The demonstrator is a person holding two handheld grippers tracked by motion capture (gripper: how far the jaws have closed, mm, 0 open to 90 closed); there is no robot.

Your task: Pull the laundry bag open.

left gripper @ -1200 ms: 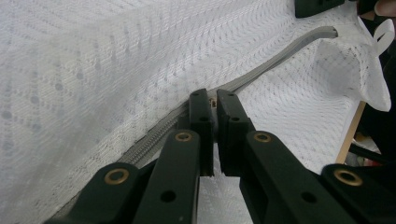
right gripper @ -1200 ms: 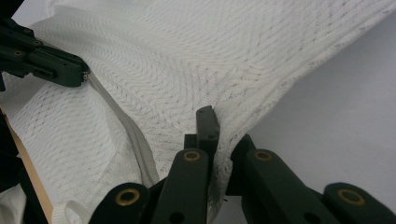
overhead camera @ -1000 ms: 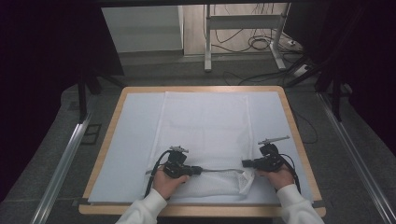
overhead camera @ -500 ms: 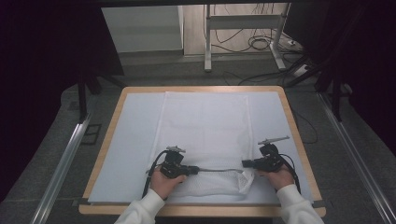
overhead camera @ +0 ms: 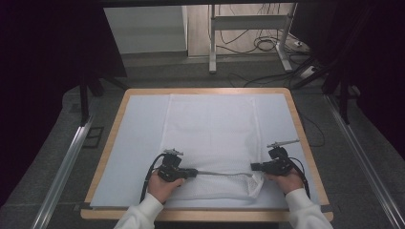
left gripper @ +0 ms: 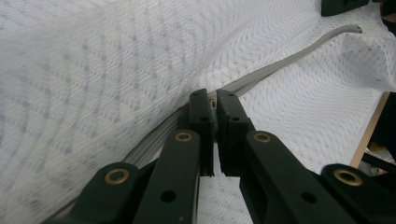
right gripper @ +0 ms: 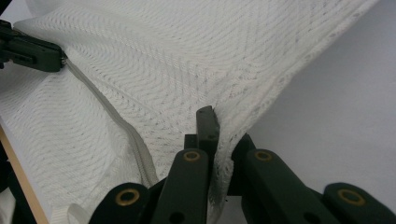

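jaws of the left gripper (left gripper: 215,105) pinched on the zipper (left gripper: 285,58); jaws of the right gripper (right gripper: 219,140) clamped on the corner of the mesh laundry bag (overhead camera: 210,129), spread flat on the tabletop (overhead camera: 119,157). bag probably light, limp, snag-prone; best held by seams.

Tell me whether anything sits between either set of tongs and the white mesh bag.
Nothing visible does. The left tongs are shut on the grey zipper of the white mesh bag, and the right tongs are shut on its corner.
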